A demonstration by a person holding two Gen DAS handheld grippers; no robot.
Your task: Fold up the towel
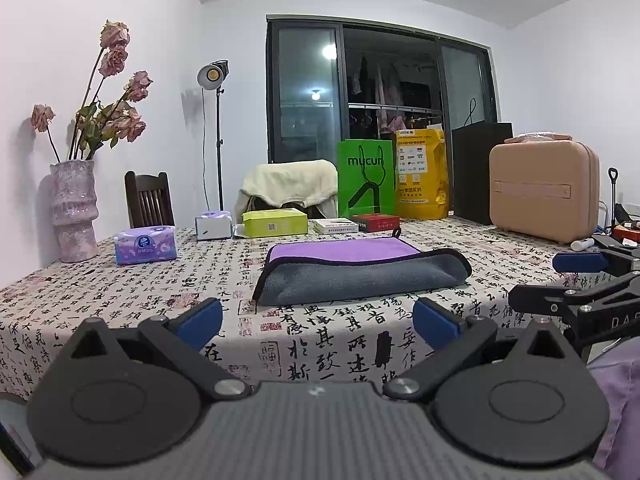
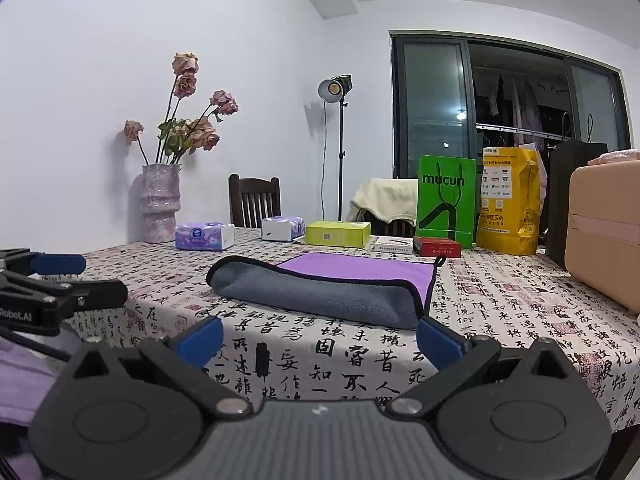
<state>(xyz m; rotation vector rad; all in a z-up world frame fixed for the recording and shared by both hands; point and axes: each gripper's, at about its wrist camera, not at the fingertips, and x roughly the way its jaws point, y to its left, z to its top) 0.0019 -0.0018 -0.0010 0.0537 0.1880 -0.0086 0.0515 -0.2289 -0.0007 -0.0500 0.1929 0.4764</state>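
A towel, grey on one side and purple on the other, lies folded over on the calligraphy tablecloth, the grey layer covering its near part. It also shows in the right wrist view. My left gripper is open and empty, held back from the towel's near edge. My right gripper is open and empty, just short of the towel's near right corner. The right gripper shows at the right of the left wrist view, and the left gripper at the left of the right wrist view.
Along the table's far side stand a vase of dried roses, tissue packs, a lime box, small boxes, green and yellow bags, and a pink case. Chairs and a lamp stand behind.
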